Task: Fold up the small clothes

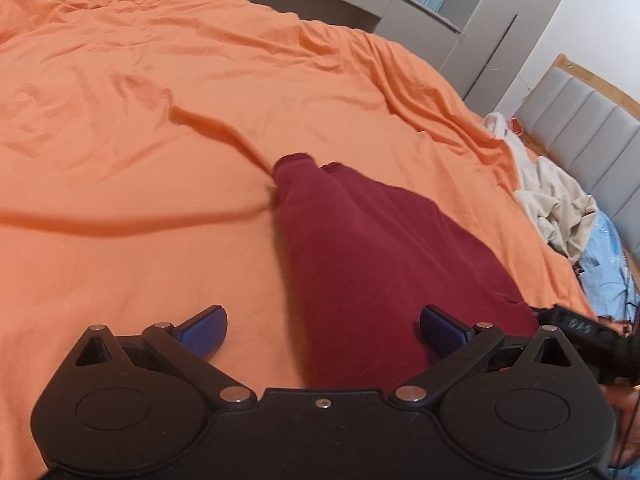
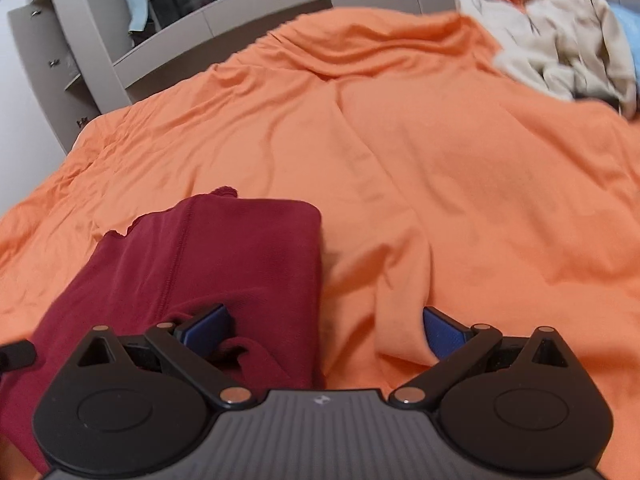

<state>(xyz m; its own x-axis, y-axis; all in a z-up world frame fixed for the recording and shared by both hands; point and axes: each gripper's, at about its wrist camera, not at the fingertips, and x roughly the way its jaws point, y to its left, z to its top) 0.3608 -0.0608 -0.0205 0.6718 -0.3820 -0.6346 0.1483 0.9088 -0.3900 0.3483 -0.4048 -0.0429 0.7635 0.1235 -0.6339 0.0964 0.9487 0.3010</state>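
A dark red knit garment [image 1: 360,248] lies folded lengthways on the orange bedcover [image 1: 160,100], its narrow end pointing away. My left gripper [image 1: 324,328] is open just above the garment's near end, its right blue pad [image 1: 440,328] over the cloth and its left pad over the cover. In the right wrist view the same garment [image 2: 224,256] lies at lower left on the bedcover [image 2: 460,200]. My right gripper [image 2: 326,330] is open and empty, its left pad [image 2: 208,326] at the garment's near right edge, its right pad over a cover ridge.
A heap of beige and white clothes [image 2: 568,48] lies at the far right by the grey padded headboard [image 1: 580,128]. A light blue cloth [image 1: 604,264] lies beside it. Grey cabinets [image 1: 440,8] and drawers [image 2: 60,64] stand beyond the bed. The other gripper's black body [image 1: 592,340] is at the right.
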